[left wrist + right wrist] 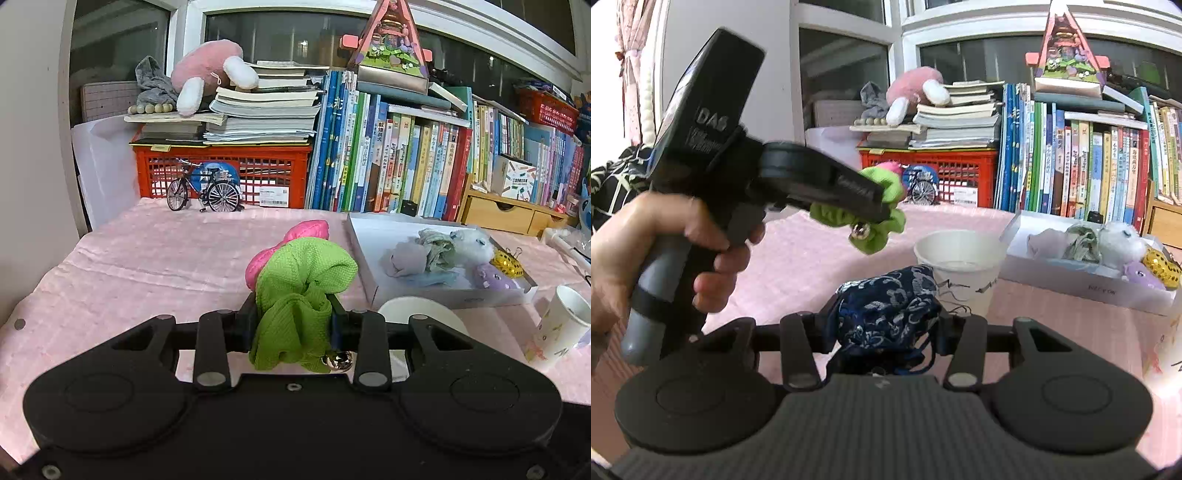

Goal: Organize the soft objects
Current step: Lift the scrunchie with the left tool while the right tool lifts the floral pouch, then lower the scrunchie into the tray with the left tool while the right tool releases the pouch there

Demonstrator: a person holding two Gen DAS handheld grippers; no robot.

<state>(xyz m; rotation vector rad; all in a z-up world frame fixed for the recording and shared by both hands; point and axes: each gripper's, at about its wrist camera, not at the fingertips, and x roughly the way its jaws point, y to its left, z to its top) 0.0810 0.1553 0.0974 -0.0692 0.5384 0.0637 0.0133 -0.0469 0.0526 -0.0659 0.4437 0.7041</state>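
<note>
- The left gripper (293,321) has its jaws pressed on a green-and-pink cloth toy (301,280), a small silver bell (338,361) dangling from the toy's lower edge; the toy hangs clear above the pink tablecloth (147,266).
- The right gripper (886,325) has its jaws clamped on a dark blue patterned pouch (886,306), loose cords trailing at its right side.
- In the right wrist view, a hand (657,243) holds the left gripper's grey handle, up and to the left of the pouch, well apart from it.
- A white paper cup (960,266) stands just beyond the pouch; whether they touch I cannot tell.
- A shallow white box (369,266) lies at the right, its near edge close to the cup; inside sit a grey cloth (406,258), a white fluffy toy (472,243), a purple toy (491,277) and a yellow spotted thing (508,262).
- Bare tablecloth stretches wide to the left and centre.
- The back edge is walled by a red crate (221,177), a toy bicycle (203,190) and upright books (388,158).
- A second paper cup (561,325) stands near the right edge.
</note>
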